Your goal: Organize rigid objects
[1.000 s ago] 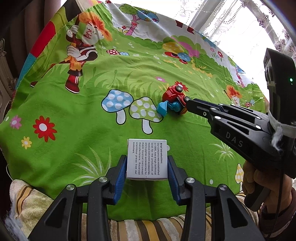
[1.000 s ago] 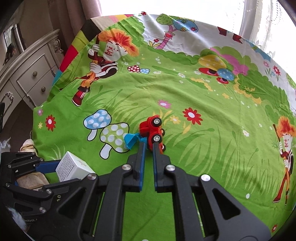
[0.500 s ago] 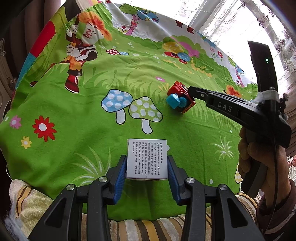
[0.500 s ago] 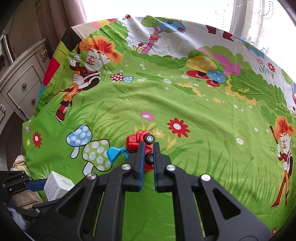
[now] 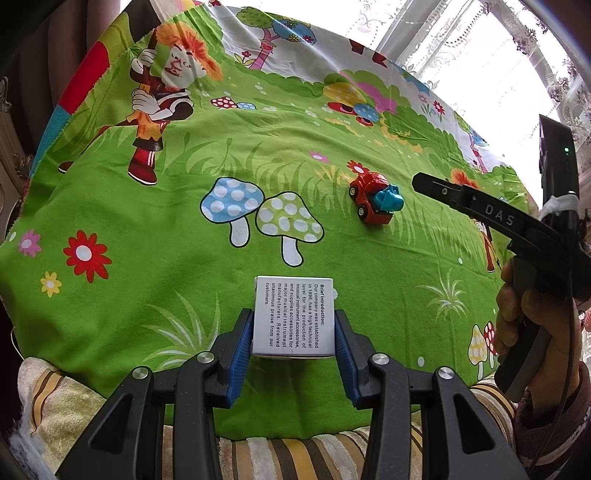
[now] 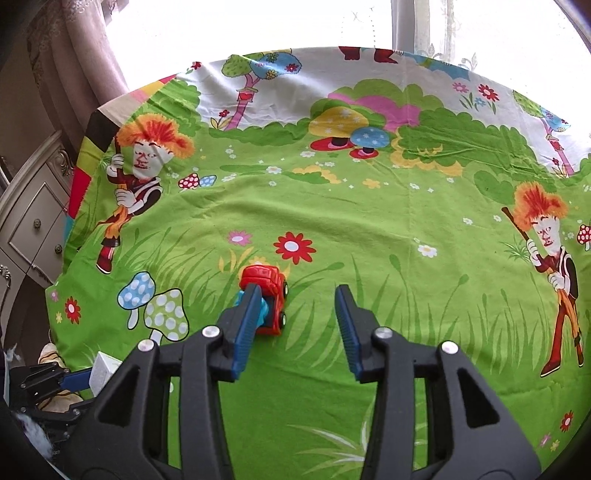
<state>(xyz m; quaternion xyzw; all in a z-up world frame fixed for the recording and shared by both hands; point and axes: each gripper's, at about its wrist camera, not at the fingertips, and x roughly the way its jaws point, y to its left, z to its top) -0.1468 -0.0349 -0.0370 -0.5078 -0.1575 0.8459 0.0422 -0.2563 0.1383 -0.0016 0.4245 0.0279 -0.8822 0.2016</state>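
Note:
My left gripper [image 5: 294, 328] is shut on a small white box [image 5: 293, 319] with black print, held low over the near edge of the green cartoon cloth [image 5: 147, 236]. A red toy truck with a blue scoop [image 5: 375, 198] stands on the cloth. My right gripper [image 6: 295, 314] is open and empty; the truck [image 6: 266, 291] lies just ahead of its left finger [image 6: 245, 325], partly hidden by it. In the left wrist view the right gripper [image 5: 428, 184] sits a little to the right of the truck, apart from it. The box [image 6: 105, 371] shows at lower left in the right wrist view.
A striped towel [image 5: 295, 458] lies under the cloth's near edge. A cream dresser with drawers [image 6: 33, 225] stands at the left. Curtains and a bright window [image 6: 406, 26] are behind the cloth.
My right gripper opened and let go of the toy truck, which now stands on its wheels on the cloth. The right gripper drew back to the right. The left gripper has not moved.

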